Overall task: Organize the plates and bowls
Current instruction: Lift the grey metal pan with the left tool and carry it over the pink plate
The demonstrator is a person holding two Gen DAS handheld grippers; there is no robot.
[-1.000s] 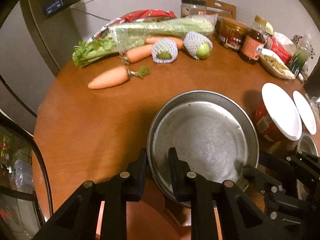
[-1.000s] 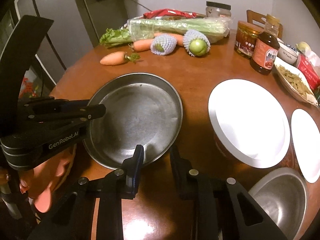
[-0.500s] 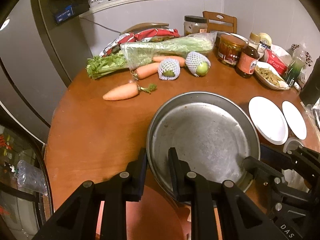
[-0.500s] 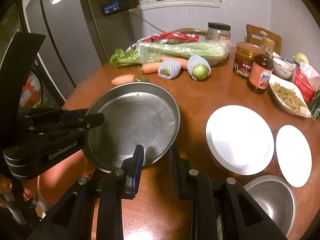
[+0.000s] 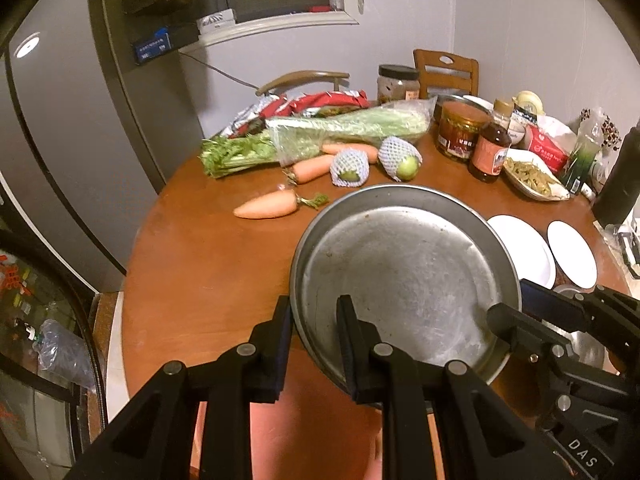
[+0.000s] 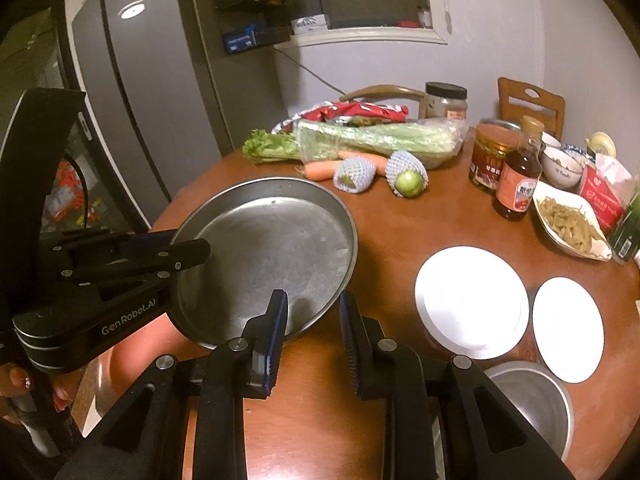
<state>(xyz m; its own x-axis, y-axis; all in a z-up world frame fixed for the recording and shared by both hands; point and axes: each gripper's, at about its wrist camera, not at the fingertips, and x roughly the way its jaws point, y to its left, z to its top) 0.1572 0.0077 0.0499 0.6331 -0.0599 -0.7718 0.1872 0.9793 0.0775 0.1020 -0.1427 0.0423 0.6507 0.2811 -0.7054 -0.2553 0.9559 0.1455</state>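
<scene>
Steel pan (image 5: 404, 280), large and round, carried by both grippers above the table (image 5: 200, 264).

Left wrist view. My left gripper (image 5: 312, 344) is pinching the pan's near rim, one finger outside the wall, one inside. The pan spreads ahead and to the right of these fingers. My right gripper (image 5: 508, 316) enters from the right and bites the rim on the pan's far-right side. Beyond it, right of the pan: large white plate (image 5: 528, 248), small white plate (image 5: 572, 254), and a sliver of a steel bowl (image 5: 588, 344) behind the right gripper. Ahead of the fingers: carrot (image 5: 266, 206), celery, netted fruit, jars.

Right wrist view. The right gripper (image 6: 312, 324) is clamped on the pan (image 6: 264, 256) rim, left finger inside, right finger outside; the gap looks wider than the thin wall, but the pan hangs from it, so I judge it held. The pan lies ahead-left of these fingers. The left gripper (image 6: 192, 250) grips the rim from the left, with a hand (image 6: 24, 388) below it. Only here do the stacking targets show whole: large plate (image 6: 472, 302) ahead-right, small plate (image 6: 568, 328) further right, bowl (image 6: 532, 404) close on the right.

Turning relation, as I judge it: the dishes all lie to the right, so the right hand is nearer and leads any set-down there.
</scene>
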